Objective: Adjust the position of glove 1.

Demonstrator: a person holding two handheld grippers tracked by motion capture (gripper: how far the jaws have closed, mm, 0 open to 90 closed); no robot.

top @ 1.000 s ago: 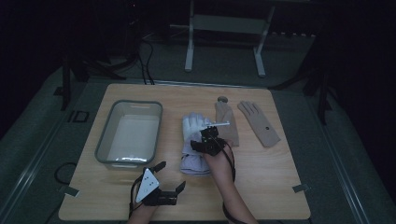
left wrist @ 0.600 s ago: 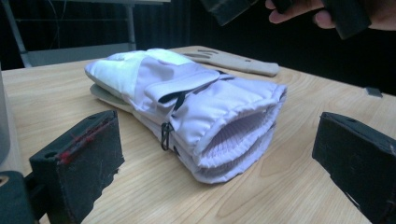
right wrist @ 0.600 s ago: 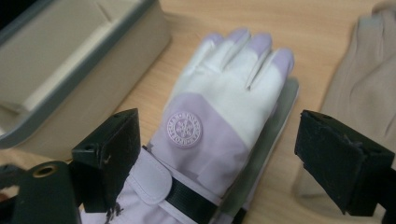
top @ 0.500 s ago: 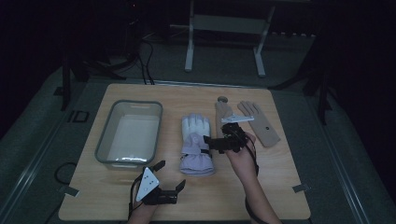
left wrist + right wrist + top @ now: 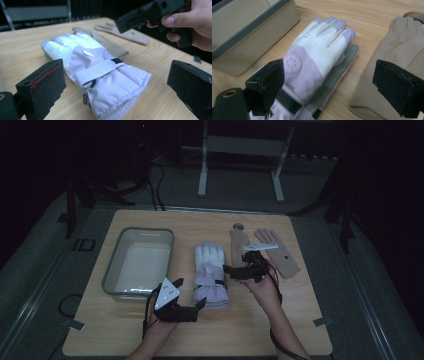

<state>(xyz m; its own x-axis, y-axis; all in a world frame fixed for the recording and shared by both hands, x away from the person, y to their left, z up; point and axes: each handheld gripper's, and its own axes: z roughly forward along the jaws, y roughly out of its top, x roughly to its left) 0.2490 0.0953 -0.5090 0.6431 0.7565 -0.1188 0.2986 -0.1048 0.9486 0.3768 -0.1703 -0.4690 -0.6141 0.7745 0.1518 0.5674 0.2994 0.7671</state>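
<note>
The white and lilac ski glove (image 5: 210, 275) lies flat in the middle of the surface (image 5: 300, 320), partly hiding a second glove under it. The right tongs (image 5: 239, 270), wide and empty, have moved right, off the glove. The left tongs (image 5: 187, 305) wait wide at its cuff.

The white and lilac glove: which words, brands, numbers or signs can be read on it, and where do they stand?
No text can be read.
Round embossed badge on the back of the white and lilac glove: its lettering is too blurred to read.
Small white swoosh-like mark on the glove, seen in the left gripper view: no letters.
</note>
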